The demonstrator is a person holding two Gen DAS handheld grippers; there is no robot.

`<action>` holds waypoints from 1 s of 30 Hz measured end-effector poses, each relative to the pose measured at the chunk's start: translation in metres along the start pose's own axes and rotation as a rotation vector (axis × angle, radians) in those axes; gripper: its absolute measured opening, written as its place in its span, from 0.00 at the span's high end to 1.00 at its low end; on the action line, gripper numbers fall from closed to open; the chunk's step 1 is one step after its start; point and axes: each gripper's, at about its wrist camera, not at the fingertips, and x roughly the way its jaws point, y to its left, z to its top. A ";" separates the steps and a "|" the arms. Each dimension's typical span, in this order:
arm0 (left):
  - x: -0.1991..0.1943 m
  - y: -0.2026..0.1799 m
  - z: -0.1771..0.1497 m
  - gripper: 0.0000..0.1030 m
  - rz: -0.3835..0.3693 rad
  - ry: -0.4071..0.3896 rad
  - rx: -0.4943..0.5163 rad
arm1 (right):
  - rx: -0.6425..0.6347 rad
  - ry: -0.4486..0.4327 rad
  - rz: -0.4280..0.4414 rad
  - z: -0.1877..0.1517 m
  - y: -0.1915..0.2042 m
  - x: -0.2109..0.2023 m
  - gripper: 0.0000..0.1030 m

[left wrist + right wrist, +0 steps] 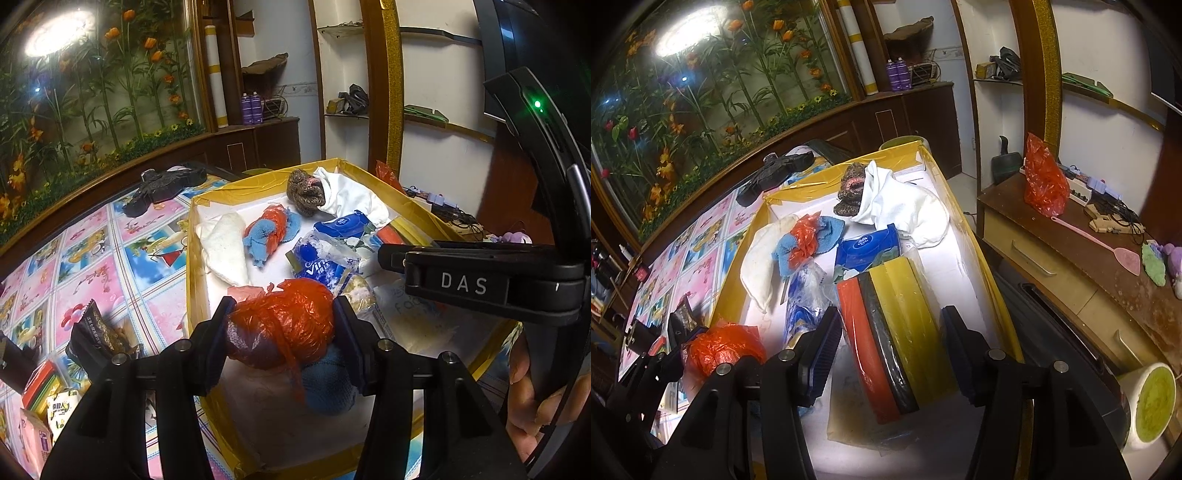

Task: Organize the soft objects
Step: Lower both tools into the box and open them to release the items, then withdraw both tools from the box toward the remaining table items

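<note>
A bundle wrapped in crinkled red plastic film point(284, 321) is pinched by the left gripper point(284, 328) above a shallow yellow-taped cardboard tray point(192, 258). A wrapped stack of orange and yellow sponges point(897, 332) sits between the right gripper point(892, 350) pads; contact cannot be told. The tray is set on a floral-patterned tablecloth point(92, 266), bordered by a dark wooden cabinet point(923, 110).

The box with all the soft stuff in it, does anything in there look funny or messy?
Yes, it is messy. In the yellow-edged box the white cloth lies crumpled over a brown knitted thing. A blue knitted cloth is tangled with a scrap of orange plastic. Nothing looks spilled or broken.
</note>
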 end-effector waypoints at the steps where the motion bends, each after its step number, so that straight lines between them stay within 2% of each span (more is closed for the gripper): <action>1: 0.000 -0.001 0.000 0.50 0.002 -0.001 0.003 | -0.001 0.000 -0.001 0.000 0.000 0.000 0.45; 13: -0.004 -0.002 0.000 0.46 0.017 -0.016 0.008 | -0.018 -0.018 -0.001 0.000 0.007 -0.006 0.40; 15: -0.004 -0.002 0.000 0.40 0.019 -0.018 0.008 | -0.021 -0.020 -0.003 0.000 0.008 -0.008 0.39; 17: -0.006 -0.002 0.001 0.38 0.022 -0.025 0.009 | -0.024 -0.023 -0.004 -0.001 0.009 -0.009 0.39; 30: -0.028 0.002 0.009 0.38 0.007 -0.090 -0.026 | -0.029 -0.074 -0.004 -0.001 0.013 -0.038 0.36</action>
